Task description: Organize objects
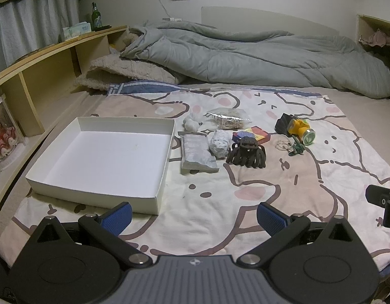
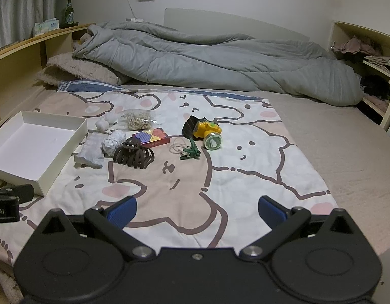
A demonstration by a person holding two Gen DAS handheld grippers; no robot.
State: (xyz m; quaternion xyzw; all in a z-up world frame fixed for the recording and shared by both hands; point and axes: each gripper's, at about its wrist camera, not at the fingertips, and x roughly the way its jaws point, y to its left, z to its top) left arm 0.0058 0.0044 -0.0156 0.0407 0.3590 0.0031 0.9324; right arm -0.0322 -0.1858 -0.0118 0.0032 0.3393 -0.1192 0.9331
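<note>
An empty white box [image 1: 101, 152] [image 2: 30, 147] lies on the cartoon blanket [image 1: 258, 190] [image 2: 220, 177]. Right of it lie a grey packet [image 1: 197, 153] [image 2: 91, 149], a crumpled paper ball [image 1: 220, 143] [image 2: 113, 141], a dark hair claw [image 1: 246, 153] [image 2: 134, 155], a red card box [image 1: 250, 135] [image 2: 151, 138], a bag of rubber bands [image 1: 229, 119] [image 2: 138, 121], a white garlic-like lump [image 1: 192, 122] [image 2: 102, 124], a green clip [image 1: 297, 149] [image 2: 191, 152] and a yellow headlamp [image 1: 300, 129] [image 2: 208, 133]. My left gripper [image 1: 193, 215] and right gripper [image 2: 197, 209] are open, empty, well short of the objects.
A grey duvet [image 1: 245, 53] [image 2: 207, 58] is heaped at the far end of the bed. Wooden shelving [image 1: 50, 76] runs along the left, with a green bottle [image 1: 95, 16] on top. Shelves with clothes [image 2: 372, 58] stand at the right. The right gripper's edge [image 1: 383, 202] shows beside the left.
</note>
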